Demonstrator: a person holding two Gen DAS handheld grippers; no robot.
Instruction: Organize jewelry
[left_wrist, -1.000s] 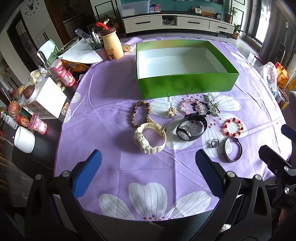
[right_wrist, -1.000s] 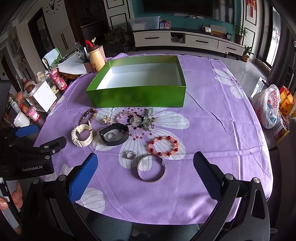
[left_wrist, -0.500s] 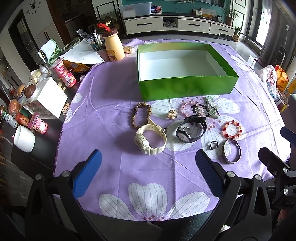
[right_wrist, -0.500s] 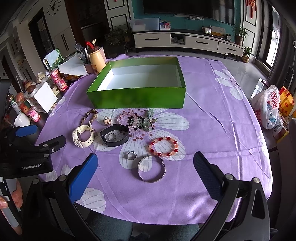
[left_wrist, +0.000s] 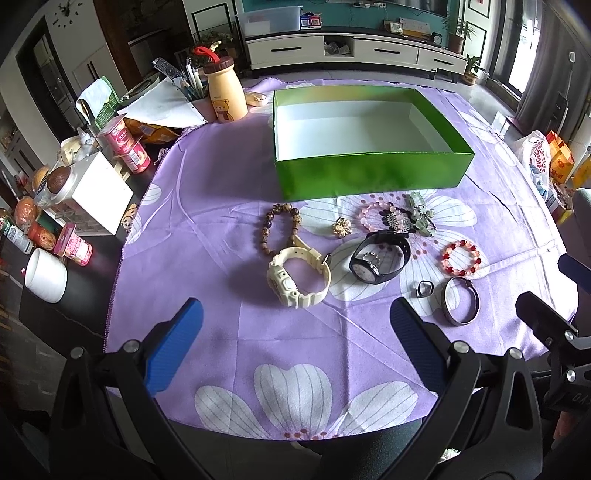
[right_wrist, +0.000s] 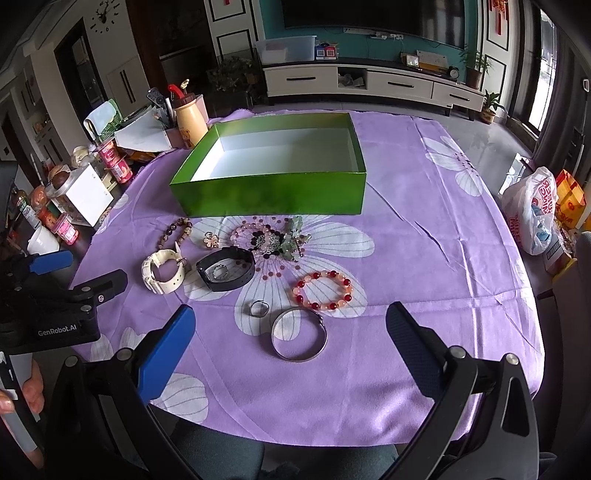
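Observation:
An empty green box (left_wrist: 369, 177) (right_wrist: 273, 192) stands on the purple cloth. In front of it lie a cream watch (left_wrist: 297, 277) (right_wrist: 162, 271), a black watch (left_wrist: 380, 256) (right_wrist: 225, 271), a brown bead bracelet (left_wrist: 279, 227), a gold brooch (left_wrist: 341, 227), a pink bead bracelet with a beaded cluster (left_wrist: 397, 218) (right_wrist: 266, 236), a red bead bracelet (left_wrist: 461, 256) (right_wrist: 323, 290), a small ring (left_wrist: 424, 288) (right_wrist: 258, 308) and a silver bangle (left_wrist: 460, 306) (right_wrist: 299, 338). My left gripper (left_wrist: 295, 338) and right gripper (right_wrist: 291, 347) hover open and empty above the near edge.
Cluttered left side: a yellow bottle (left_wrist: 225, 94), yogurt cups (left_wrist: 125, 146), a white box (left_wrist: 92, 192), a white cup (left_wrist: 46, 275). A plastic bag (right_wrist: 532, 210) sits off the table's right edge. The cloth's near edge drops off under the grippers.
Both grippers have drawn back and risen slightly, so the box and jewelry sit a little farther off. Nothing on the table has moved.

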